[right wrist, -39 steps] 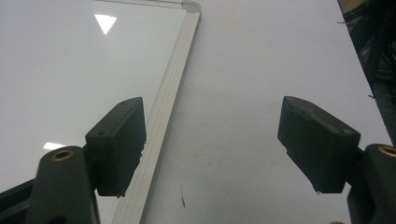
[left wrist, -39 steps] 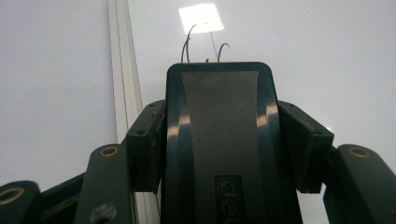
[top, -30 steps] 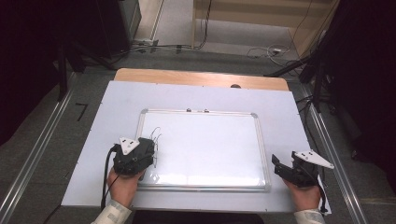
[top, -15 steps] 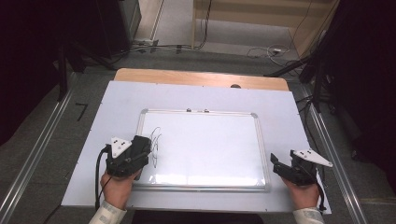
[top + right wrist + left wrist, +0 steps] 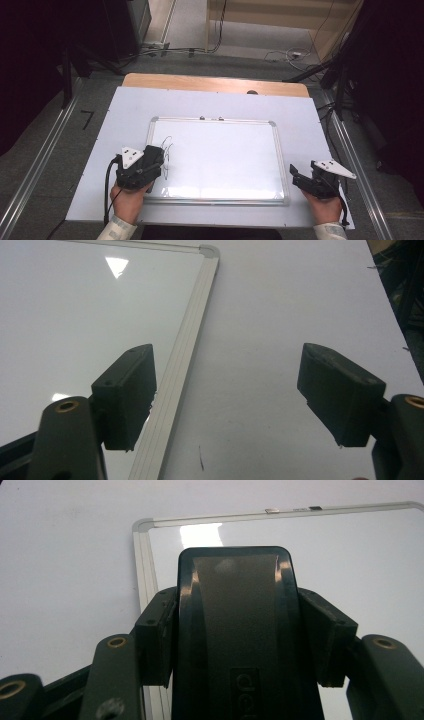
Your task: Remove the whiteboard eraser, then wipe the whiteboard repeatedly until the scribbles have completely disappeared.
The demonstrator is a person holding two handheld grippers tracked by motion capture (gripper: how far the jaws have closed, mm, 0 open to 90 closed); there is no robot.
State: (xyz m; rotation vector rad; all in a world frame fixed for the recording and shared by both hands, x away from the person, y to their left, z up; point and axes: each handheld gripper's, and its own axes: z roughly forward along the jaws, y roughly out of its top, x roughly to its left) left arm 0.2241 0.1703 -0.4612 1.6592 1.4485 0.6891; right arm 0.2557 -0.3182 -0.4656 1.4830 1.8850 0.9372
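Left gripper [image 5: 150, 165]: jaws pinching a black eraser [image 5: 240, 630], hovering over the whiteboard's [image 5: 225, 155] left edge.
Right gripper [image 5: 227, 395]: jaws spread, holding nothing, straddling the board's right frame.
Marks [image 5: 167, 150]: thin scribbles lying just beside the eraser.
Progress: judging early; wiping apparently pending, 1 patch remaining.

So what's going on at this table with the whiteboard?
A person holds tongs in each hand. The left tongs grip a black eraser over the whiteboard, beside some thin scribbled marks near its left edge. The right tongs hang open and empty over the board's right frame.
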